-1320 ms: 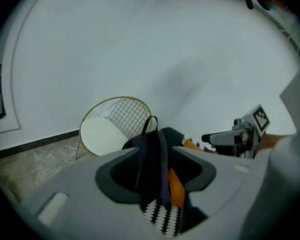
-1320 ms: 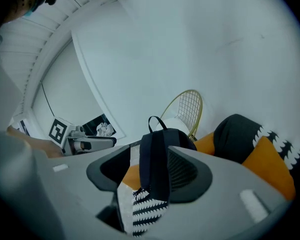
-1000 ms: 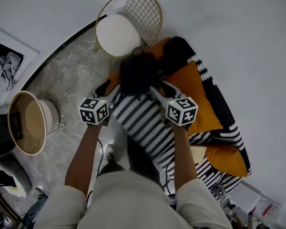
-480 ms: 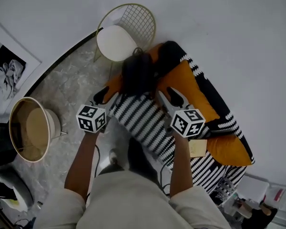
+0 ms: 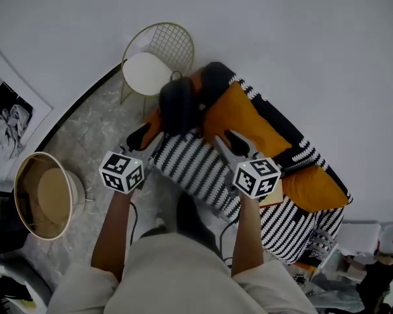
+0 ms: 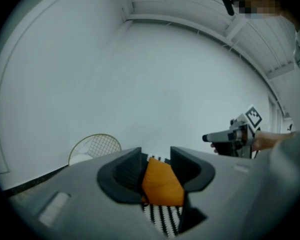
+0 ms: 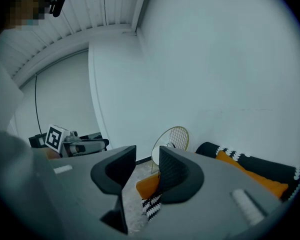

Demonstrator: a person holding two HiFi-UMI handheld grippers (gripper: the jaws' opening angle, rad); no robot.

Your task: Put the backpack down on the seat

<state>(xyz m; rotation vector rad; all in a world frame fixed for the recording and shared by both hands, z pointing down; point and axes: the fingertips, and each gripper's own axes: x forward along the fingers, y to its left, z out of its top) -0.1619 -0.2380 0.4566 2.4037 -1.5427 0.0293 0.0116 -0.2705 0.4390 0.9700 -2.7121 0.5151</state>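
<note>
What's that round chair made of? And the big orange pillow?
The chair looks like thin gold-coloured metal wire: its back is a see-through grid. Its white seat pad looks smooth, maybe plastic or leather-like; I can't tell which. The orange pillow looks like soft, dull cloth: puffy, with no shine.

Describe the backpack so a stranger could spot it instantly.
Find the sofa with orange cushions and a black-and-white striped seat. At its end beside the gold wire chair sits the backpack: plain black, rounded, with a top loop, amid orange and stripes.
</note>
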